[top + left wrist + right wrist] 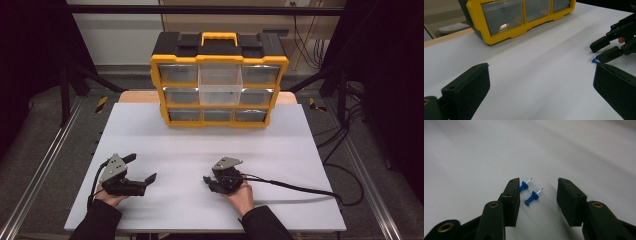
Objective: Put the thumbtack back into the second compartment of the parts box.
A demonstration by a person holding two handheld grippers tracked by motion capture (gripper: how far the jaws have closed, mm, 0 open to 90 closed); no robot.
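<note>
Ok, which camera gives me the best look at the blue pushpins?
The right gripper view: two pushpins lie on the table between the right tool's open jaws, needles clear. The left gripper view catches a blue speck by that tool; in the high view they're too small to tell.

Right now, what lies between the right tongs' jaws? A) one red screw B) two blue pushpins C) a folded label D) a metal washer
B: the right gripper view shows two blue pushpins lying on the white table between the open jaws of the right tongs, one against the left jaw, neither pinched.
</note>
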